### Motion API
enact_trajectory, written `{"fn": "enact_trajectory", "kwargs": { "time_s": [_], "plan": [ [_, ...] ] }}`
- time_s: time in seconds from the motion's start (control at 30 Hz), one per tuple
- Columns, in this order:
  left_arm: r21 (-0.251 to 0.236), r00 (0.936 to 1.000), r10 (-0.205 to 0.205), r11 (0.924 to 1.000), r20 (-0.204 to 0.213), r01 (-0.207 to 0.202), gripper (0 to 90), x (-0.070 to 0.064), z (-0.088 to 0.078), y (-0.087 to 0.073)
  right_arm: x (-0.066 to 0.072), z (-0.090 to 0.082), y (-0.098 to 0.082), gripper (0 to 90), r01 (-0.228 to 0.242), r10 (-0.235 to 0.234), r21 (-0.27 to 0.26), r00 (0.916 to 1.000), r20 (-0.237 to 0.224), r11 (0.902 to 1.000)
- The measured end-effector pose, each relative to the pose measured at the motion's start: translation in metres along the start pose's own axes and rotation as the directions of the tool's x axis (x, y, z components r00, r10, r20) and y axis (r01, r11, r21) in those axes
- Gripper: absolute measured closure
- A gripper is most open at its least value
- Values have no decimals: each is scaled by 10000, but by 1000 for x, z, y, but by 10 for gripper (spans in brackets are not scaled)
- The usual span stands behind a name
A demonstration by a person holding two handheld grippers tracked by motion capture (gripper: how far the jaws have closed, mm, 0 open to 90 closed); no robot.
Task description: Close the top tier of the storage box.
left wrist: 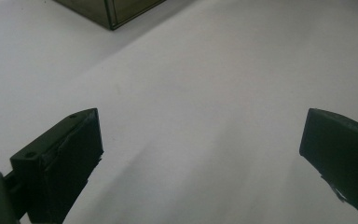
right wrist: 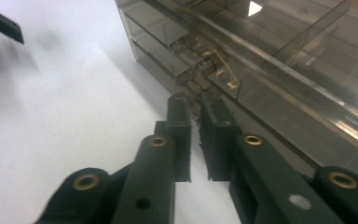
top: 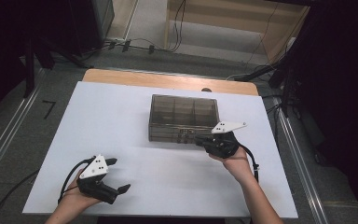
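Right gripper view, right gripper (right wrist: 195, 100) nearly closed, seemingly touching box (right wrist: 279, 60) latch

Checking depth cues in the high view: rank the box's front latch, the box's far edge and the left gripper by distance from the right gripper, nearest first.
1. Front latch on the smoky compartment box, right beside the right gripper, whose jaws are nearly together.
2. Far edge of the box, toward the table's back.
3. Left gripper, open, near the front left of the white table.
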State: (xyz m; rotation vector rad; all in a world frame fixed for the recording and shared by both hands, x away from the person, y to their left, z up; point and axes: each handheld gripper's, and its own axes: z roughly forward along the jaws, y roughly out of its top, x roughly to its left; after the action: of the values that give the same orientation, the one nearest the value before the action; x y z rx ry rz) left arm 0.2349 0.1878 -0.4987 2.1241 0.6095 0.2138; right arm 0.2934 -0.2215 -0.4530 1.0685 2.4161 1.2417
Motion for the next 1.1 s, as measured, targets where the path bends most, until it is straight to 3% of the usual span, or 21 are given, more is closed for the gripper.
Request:
{"fn": "enact_trajectory", "kwargs": {
  "time_s": [0.3,0.5,0.6,0.87,1.1],
  "plan": [
    [10,10000,37,10000,-6,-37,0,1,1,1,3,-12,-4,513,-63,61,-82,9997,-221,9999],
    [-20,10000,13,10000,-42,-13,0,1,0,1,8,-22,-9,331,152,-165,-314,9991,-399,9994],
    [-9,10000,3,10000,-33,-3,0,0,0,1,12,-24,-15,284,296,-312,-462,9989,-356,9985],
    [-70,10000,-38,10000,4,38,0,1,0,1,7,-30,-32,192,-120,93,-721,9992,-380,9973],
    [-65,10000,-30,10000,-20,30,0,1,-2,2,4,-36,-46,108,-355,356,-600,9994,14,9976]
  ]
}}
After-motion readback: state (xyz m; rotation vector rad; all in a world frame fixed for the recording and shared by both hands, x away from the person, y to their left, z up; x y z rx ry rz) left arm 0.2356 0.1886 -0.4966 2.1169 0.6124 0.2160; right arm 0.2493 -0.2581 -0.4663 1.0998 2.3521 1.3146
